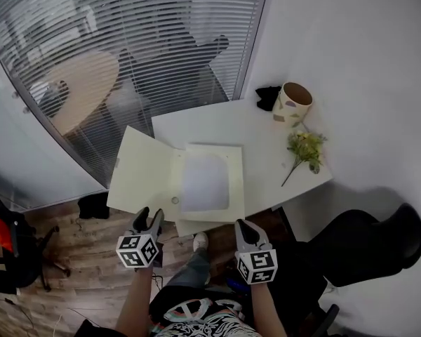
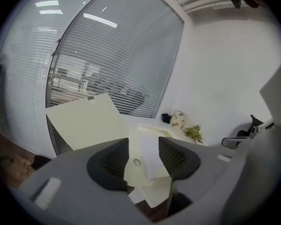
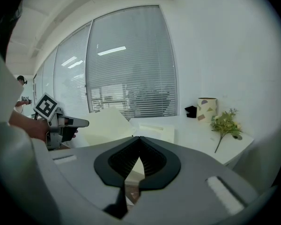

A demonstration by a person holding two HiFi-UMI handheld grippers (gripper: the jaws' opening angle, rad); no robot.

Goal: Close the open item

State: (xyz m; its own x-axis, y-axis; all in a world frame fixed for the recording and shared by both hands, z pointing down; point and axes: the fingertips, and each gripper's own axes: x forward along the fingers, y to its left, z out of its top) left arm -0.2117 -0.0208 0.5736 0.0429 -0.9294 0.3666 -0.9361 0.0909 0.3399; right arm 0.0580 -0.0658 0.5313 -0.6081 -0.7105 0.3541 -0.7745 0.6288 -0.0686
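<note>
Folder open on bench, cover splayed toward 9 o'clock. Left gripper released at the cover's 6 o'clock edge, likely to flip it; right gripper clenched, empty.

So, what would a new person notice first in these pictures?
The open cream folder on the white table, a white sheet inside, its left flap reaching past the table's edge. Near it hover the left gripper, jaws apart, and the right gripper, jaws together.
</note>
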